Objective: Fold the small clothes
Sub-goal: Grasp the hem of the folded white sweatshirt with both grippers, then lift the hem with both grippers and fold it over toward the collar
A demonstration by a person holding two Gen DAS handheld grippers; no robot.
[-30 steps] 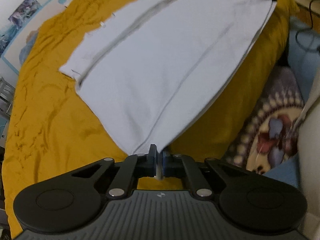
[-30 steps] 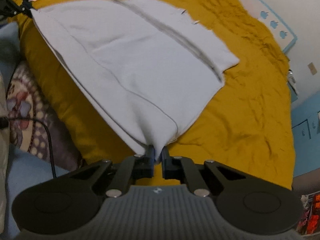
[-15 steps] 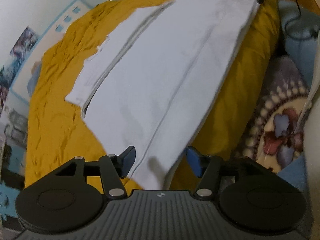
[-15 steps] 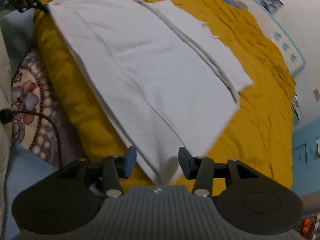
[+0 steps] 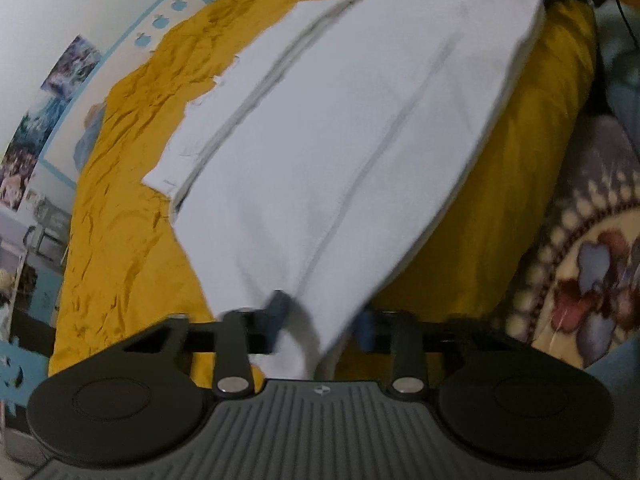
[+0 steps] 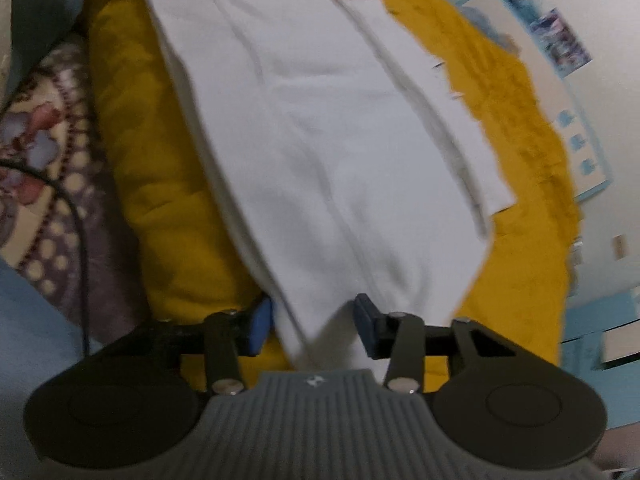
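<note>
White garment [image 5: 328,152], one piece only, lies spread flat on the mustard-yellow bedspread [image 5: 120,240], with a narrower folded strip showing along its far edge; from the seams we judge it a small shirt or pair of shorts, but we cannot tell which. We judge one fold done, since doubled layers show along the edges, and at least one more fold is left before the piece is compact.

Our left gripper [image 5: 320,316] sits at the near corner of the cloth. Its jaws have just been closing, and the corner lies between the blue pads [image 5: 278,306]; a gap remains and we do not see the pads pressing, so we count it as not yet gripping. Our right gripper [image 6: 312,320] stands at the opposite near corner in its own view, jaws about halfway apart and just closing a little, the cloth corner hanging between the pads [image 6: 260,320] without being pinched.

Counting: one garment, one bedspread, two grippers, one patterned blanket [image 5: 592,248] beside the bed, one dark cable [image 6: 80,232] lying across it. Several posters [image 5: 72,64] hang on the wall; the blur keeps us from counting them.
</note>
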